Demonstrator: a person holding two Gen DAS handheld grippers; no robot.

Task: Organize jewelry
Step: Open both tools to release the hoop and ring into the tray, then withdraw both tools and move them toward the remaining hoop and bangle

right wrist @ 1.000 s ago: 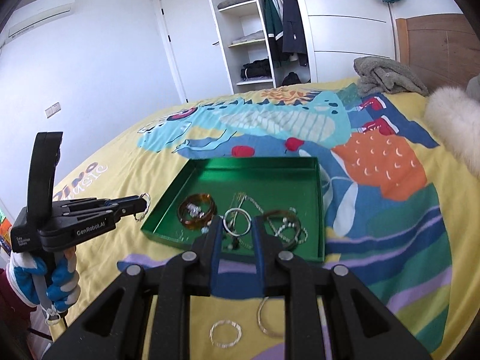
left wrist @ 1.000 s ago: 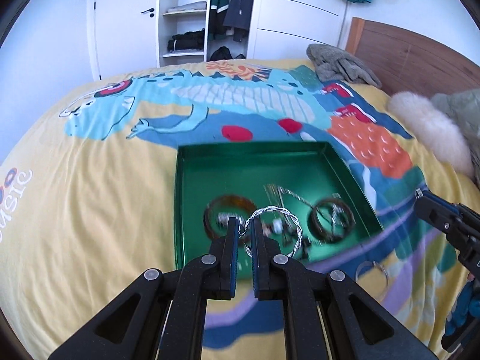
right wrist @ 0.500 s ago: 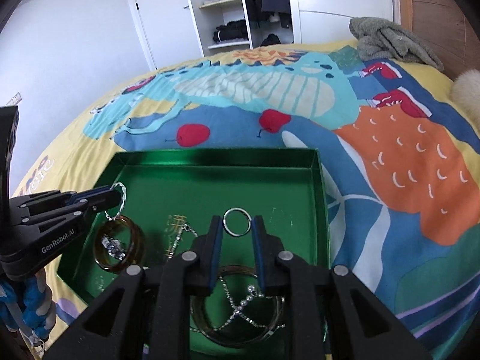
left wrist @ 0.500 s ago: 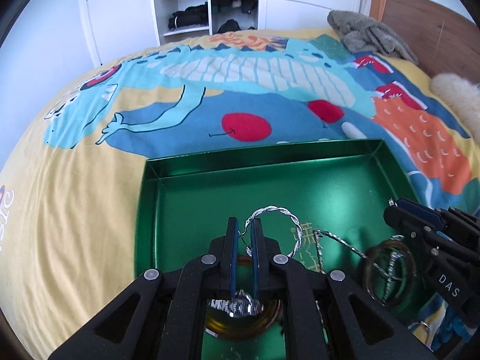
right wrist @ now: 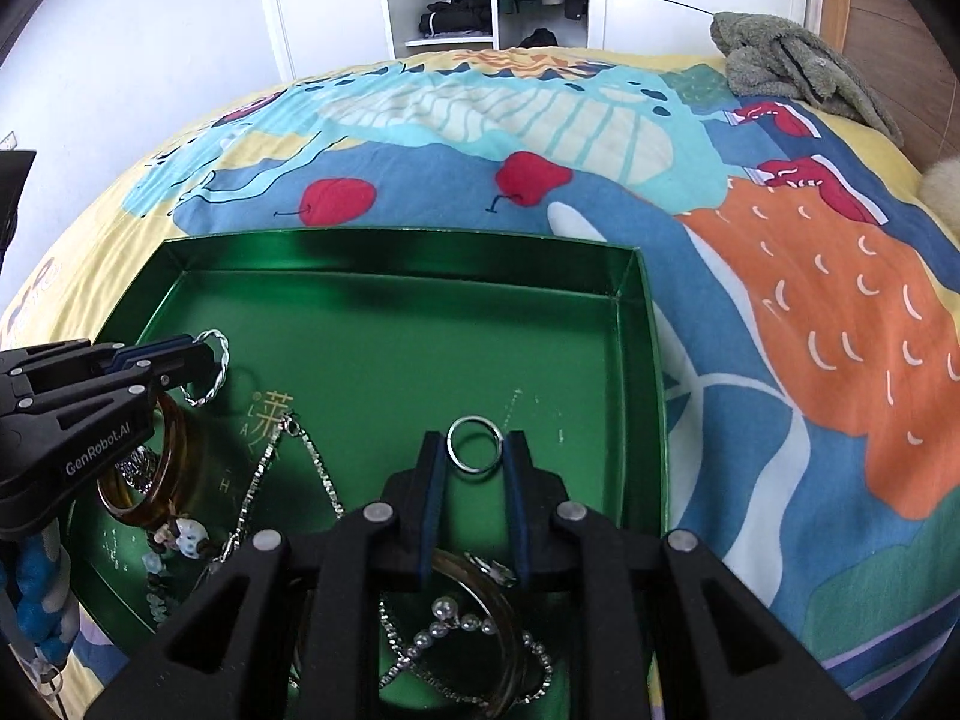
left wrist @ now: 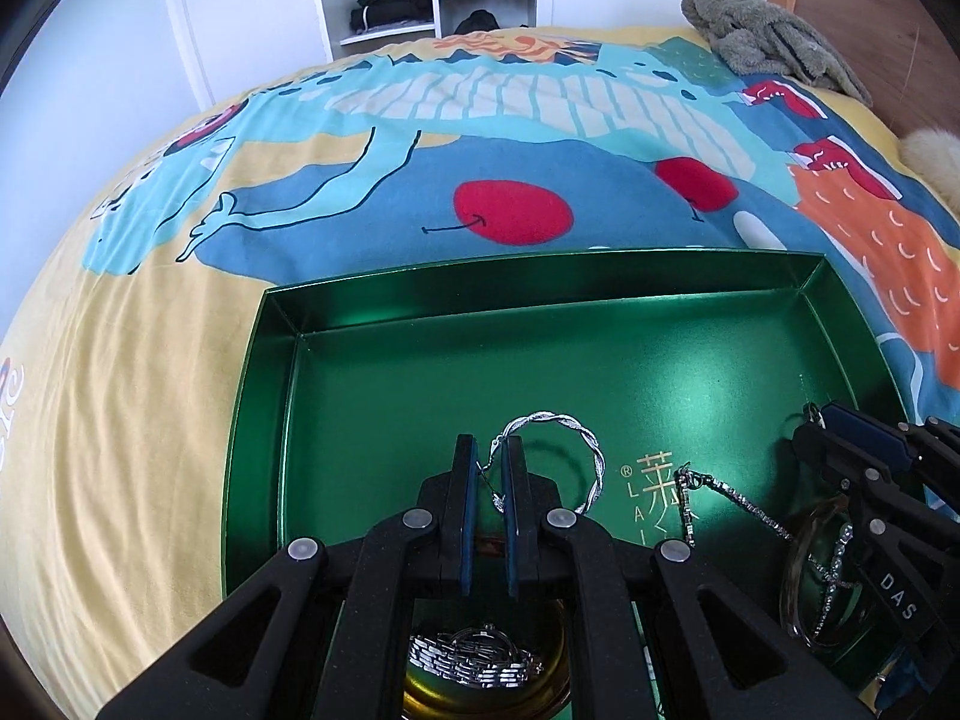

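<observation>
The left tongs [left wrist: 489,468] are pinched almost shut on the thin hook of a twisted silver hoop [left wrist: 585,450], which stands up past the tips over the near middle of the green tray [left wrist: 540,300]. The right tongs [right wrist: 474,450] are set narrow around a plain silver ring [right wrist: 475,443], gripped by its two sides above the tray's near right part.

Below and around them lie an amber bangle [right wrist: 159,480], a chain [right wrist: 315,468], a clear bangle with a beaded strand [right wrist: 474,618] and, under the left tongs, a metal watch band [left wrist: 474,657]. The tray sits on a bed with a bright printed cover [right wrist: 810,300].

To do this well, I would lower each piece until it nearly touches bare green floor, clear of the chain, then ease the tongs apart a little so nothing bounces or tangles.

A second ago both tongs were high and short of the tray, with further rings lying on the cover; now they have come forward and down over it, grips unchanged.
</observation>
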